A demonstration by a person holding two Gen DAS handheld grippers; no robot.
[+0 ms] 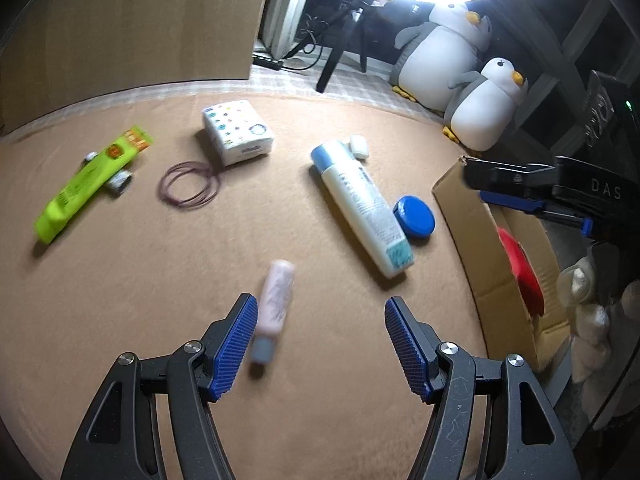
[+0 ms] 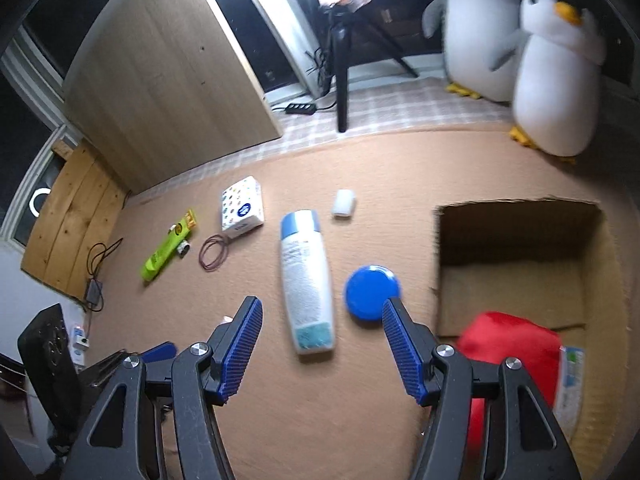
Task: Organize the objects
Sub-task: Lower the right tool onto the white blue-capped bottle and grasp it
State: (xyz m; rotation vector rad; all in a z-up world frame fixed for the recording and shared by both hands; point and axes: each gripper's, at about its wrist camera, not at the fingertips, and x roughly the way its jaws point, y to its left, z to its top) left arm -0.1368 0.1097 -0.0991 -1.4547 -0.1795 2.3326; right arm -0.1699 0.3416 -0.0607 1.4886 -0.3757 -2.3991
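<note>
Spread and empty, the left tongs [image 1: 320, 344] were seen nearest the small pink bottle [image 1: 274, 310], laid lengthwise beside their left pad, while the right tongs [image 2: 322, 346], also spread, were pointed at the white bottle [image 2: 306, 280].

The carpet [image 2: 320, 420] is a plain peach-tan, and beyond it lies a mat [image 2: 384, 112] checked in pale grey and white. The long bottle [image 2: 306, 280] is white with a blue band at the top, grey print and a teal patch at the bottom. The round lid [image 2: 372, 294] beside it is solid blue. The small bottle [image 1: 274, 308] is pale pink with a grey cap. The tube [image 1: 90, 182] is lime green with an orange end. The tissue pack [image 1: 238, 132] is white with coloured dots. The loop of cord [image 1: 190, 182] is dark maroon. The box [image 2: 516, 240] is brown cardboard, with something red [image 2: 508, 344] inside. The two plush penguins [image 1: 444, 52] are white and grey with yellow-orange beaks. The tongs [image 1: 320, 346] are black with ribbed blue pads.
</note>
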